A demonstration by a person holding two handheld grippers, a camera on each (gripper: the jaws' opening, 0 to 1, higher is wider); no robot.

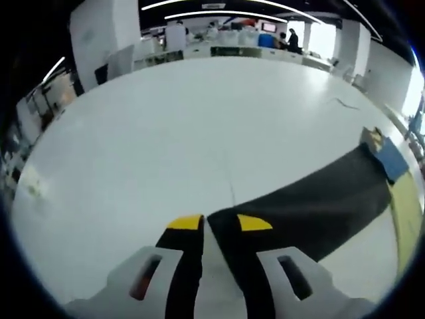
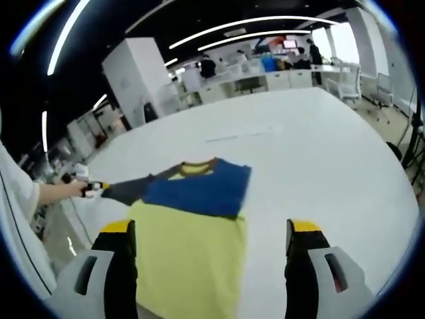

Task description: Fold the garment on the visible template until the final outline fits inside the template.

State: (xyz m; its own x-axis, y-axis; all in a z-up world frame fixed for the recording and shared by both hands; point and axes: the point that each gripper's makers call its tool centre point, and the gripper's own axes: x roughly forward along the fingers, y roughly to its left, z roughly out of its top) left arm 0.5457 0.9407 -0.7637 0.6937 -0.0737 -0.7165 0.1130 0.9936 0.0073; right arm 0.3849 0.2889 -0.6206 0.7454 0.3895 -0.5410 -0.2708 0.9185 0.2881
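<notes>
A shirt lies flat on the white table: yellow body, blue chest and yellow collar. Its dark grey sleeve is stretched out to the left. My left gripper, held by a hand, is shut on the end of that sleeve. In the left gripper view the jaws are pinched together on the sleeve, which runs right to the blue chest and yellow body. My right gripper stands open over the yellow body, its jaws wide apart and holding nothing.
The table top stretches broad and white beyond the sleeve. A thin dark cord lies far right on it. Desks, chairs and people stand past the far edge. A person's sleeve is at the left.
</notes>
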